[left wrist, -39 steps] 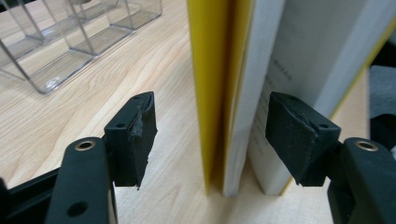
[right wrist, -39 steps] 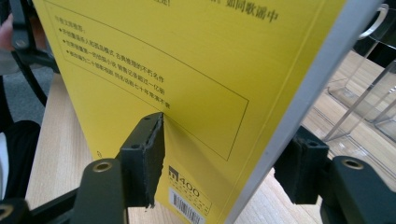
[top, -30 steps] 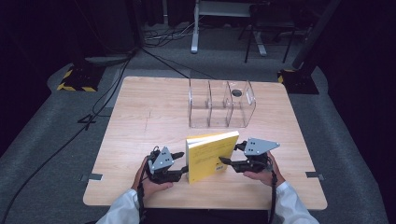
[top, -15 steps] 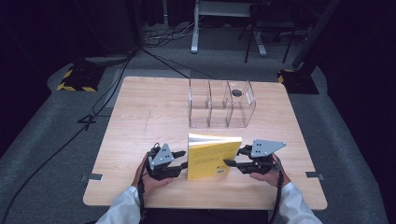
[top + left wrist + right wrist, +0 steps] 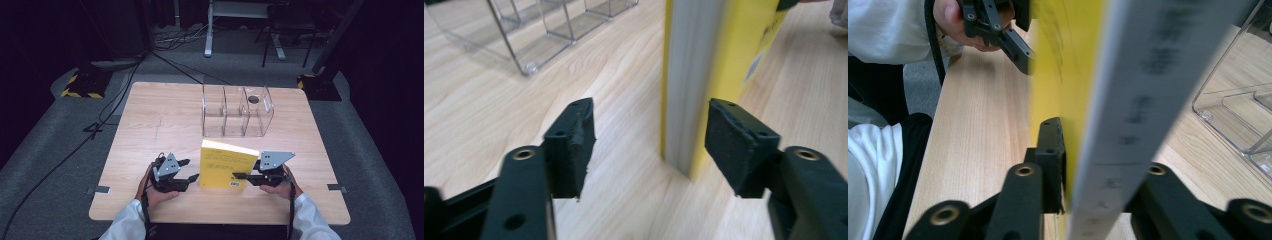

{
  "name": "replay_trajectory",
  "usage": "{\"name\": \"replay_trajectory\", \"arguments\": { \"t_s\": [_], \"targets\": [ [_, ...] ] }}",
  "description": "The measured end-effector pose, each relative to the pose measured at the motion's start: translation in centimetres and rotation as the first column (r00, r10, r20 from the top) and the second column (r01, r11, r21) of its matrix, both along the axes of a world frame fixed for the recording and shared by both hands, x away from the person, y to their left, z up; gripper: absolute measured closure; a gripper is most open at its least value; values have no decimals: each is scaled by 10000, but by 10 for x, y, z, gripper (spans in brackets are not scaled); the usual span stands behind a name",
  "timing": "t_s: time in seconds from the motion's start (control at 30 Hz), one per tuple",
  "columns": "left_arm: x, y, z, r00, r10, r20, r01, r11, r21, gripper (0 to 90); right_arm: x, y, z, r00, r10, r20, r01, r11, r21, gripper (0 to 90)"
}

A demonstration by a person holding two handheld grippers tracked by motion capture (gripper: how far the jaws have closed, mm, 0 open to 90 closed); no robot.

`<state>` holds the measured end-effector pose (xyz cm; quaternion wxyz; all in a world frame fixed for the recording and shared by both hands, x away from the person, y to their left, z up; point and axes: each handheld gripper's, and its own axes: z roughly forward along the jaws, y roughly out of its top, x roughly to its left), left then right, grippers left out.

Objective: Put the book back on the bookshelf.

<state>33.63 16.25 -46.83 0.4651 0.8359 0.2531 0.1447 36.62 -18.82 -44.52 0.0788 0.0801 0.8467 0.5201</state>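
A light wooden table (image 5: 165,115) is being lit brightly from above while the room around it is lying in darkness. Grey carpet (image 5: 60,145) is covering the floor, black cables (image 5: 115,95) are trailing at far left, and a metal stand (image 5: 210,30) is standing beyond.

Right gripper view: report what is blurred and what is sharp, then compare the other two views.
Right gripper view: the yellow book is so close that its spine lettering smears; the gripper's own black jaws stay fairly sharp. Left gripper view: the jaw pads are crisp, while the clear organizer softens with distance. High view: the table is evenly lit, and the surrounding floor falls into darkness.
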Motion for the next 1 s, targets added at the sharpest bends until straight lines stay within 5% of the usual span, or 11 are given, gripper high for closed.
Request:
{"name": "replay_trajectory", "arguments": {
  "t_s": [0.17, 0.27, 0.47, 0.6, 1.0],
  "targets": [
    [-7, 4, -8, 9999, 78, -77, -69, 9941, 1085, 309, -5, -1, 0, 9983, -545, 186, 546, 9985, -71, 756],
    [-9, 8, -12, 9995, 200, -224, -167, 9901, 1395, 284, -8, -2, 0, 9955, -907, 277, 911, 9958, -123, 755],
    [-9, 28, -16, 9961, 755, -458, -671, 9843, 1633, 261, -10, -12, 0, 9849, -1714, 237, 1716, 9851, -89, 756],
    [-9, 41, -19, 9923, 1091, -586, -980, 9811, 1667, 256, -9, -25, 0, 9690, -2468, 142, 2469, 9690, -78, 759],
    [-8, 45, -31, 9889, 1247, -810, -1049, 9712, 2138, 239, -10, -36, -2, 9548, -2973, 53, 2971, 9547, 163, 759]
  ]
}}
